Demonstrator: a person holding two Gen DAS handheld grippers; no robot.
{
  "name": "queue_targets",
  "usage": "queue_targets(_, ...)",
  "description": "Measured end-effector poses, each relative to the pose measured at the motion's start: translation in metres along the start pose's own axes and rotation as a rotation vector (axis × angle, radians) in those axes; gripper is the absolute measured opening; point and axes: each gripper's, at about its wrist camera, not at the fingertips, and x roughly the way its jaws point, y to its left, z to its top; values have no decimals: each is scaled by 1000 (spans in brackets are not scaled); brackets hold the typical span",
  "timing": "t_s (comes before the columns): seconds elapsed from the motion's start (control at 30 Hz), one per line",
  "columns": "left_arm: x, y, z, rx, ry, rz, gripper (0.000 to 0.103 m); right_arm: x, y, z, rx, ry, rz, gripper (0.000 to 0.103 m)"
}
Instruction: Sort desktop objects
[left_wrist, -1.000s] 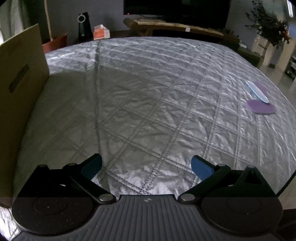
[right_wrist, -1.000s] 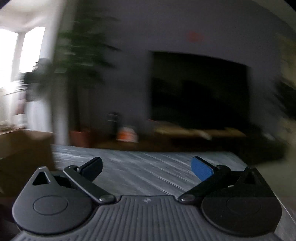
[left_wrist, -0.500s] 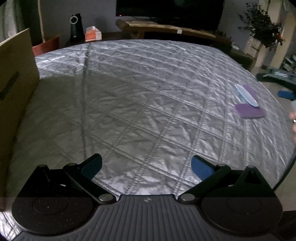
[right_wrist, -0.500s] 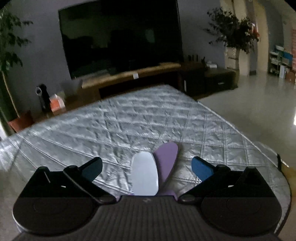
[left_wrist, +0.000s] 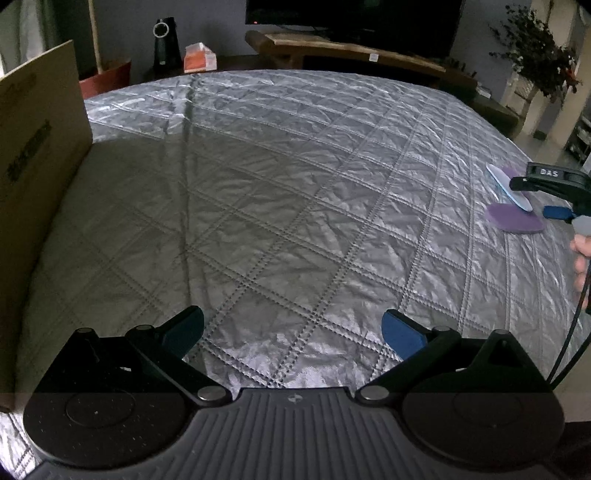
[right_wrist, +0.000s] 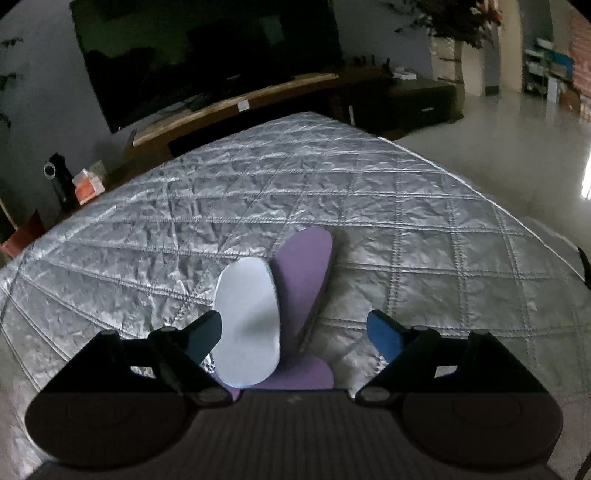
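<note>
On the silver quilted table cover (right_wrist: 369, 206), a pale blue-white insole (right_wrist: 247, 321) lies partly across a purple insole (right_wrist: 306, 266), fanned in a V. My right gripper (right_wrist: 293, 332) sits low over their near ends. Its jaws are closing with both insoles between them; the left pad is close beside the pale insole's edge and the right pad stands apart from the purple one. The left wrist view shows the same pale insole (left_wrist: 506, 186) and purple insole (left_wrist: 509, 221) at the far right, with the right gripper (left_wrist: 535, 197) over them. My left gripper (left_wrist: 293, 328) hangs open above bare quilt.
A tall cardboard box (left_wrist: 37, 166) stands along the table's left side. A person's hand (left_wrist: 581, 254) and a cable show at the right edge. The table's right edge (right_wrist: 498, 206) runs close to the insoles, with floor beyond. A wooden bench (left_wrist: 351, 48) and television stand behind.
The right gripper swung down from facing the room to the two insoles, moved closer over them, and its jaws narrowed. It entered the left wrist view at the right edge. The left gripper stayed open.
</note>
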Motion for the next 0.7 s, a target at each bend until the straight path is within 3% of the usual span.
queue_targets(0.27,0,2,-2,2,4,8,103,11,32,-11,-79,-15,-43,85)
queue_targets(0.33,0,2,-1,4,2,8,103,12,38,-15,-112,-23,-30,72)
queue_targets(0.37,-1,3,-1,4,1,7,103,10,40,-16,-125,-25,-14,55)
queue_targets(0.4,-1,3,-1,3,0,5,103,10,42,-17,-130,-25,2,46)
queue_targets(0.7,-6,6,2,-6,-17,2,103,-19,56,-31,-254,45,150,40)
